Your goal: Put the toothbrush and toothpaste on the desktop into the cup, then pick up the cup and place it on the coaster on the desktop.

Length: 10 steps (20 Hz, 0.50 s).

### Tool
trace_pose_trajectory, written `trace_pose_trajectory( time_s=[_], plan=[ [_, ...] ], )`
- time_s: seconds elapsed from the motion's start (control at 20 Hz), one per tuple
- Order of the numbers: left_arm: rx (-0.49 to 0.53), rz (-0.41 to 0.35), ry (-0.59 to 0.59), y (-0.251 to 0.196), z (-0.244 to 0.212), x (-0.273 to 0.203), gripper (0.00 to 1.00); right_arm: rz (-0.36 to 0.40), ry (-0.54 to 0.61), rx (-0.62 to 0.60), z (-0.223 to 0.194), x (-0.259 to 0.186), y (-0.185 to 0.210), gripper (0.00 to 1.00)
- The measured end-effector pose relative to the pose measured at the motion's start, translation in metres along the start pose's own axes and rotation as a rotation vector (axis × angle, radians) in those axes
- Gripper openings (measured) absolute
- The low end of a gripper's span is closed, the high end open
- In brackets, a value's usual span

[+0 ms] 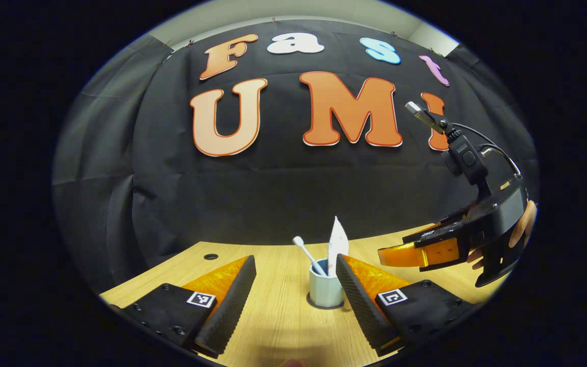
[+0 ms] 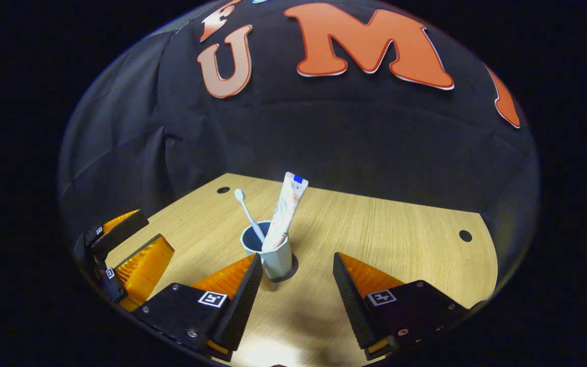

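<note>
Left gripper view: the left gripper [image 1: 296, 285] stands wide open and empty, and the cup [image 1: 325, 289] sits on a dark coaster [image 1: 319, 305] ahead between its fingers, nearer the right one. A toothbrush [image 1: 308, 254] and toothpaste tube [image 1: 338, 243] stand in it. The right gripper [image 2: 297, 285], also spread and empty, has the cup by its left finger. Bare wooden desktop [image 2: 400, 239] surrounds the cup.

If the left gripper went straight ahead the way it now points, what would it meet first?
Most likely the cup, which stands just ahead between the open left gripper's fingers; exact depth is unclear.
</note>
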<state>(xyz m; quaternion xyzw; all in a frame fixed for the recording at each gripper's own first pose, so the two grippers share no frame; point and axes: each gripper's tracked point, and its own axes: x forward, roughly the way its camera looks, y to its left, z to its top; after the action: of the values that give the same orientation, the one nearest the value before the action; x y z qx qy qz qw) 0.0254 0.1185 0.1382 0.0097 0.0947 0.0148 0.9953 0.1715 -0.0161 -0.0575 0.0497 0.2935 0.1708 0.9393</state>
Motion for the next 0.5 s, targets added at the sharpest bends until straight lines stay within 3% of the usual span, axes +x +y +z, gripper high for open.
trace_pose_trajectory(
  time_s=[0.15, 0.5],
  plan=[
    [0.001, -0.025, -0.018, -0.016, 0.009, -0.001, 0.99, -0.041, -0.085, -0.007, 0.009, -0.018, -0.02, 0.84],
    [-0.013, -0.092, -0.031, -0.052, 0.017, 0.0, 1.0, -0.187, -0.194, -0.057, -0.014, -0.057, -0.066, 0.84]
  ],
)
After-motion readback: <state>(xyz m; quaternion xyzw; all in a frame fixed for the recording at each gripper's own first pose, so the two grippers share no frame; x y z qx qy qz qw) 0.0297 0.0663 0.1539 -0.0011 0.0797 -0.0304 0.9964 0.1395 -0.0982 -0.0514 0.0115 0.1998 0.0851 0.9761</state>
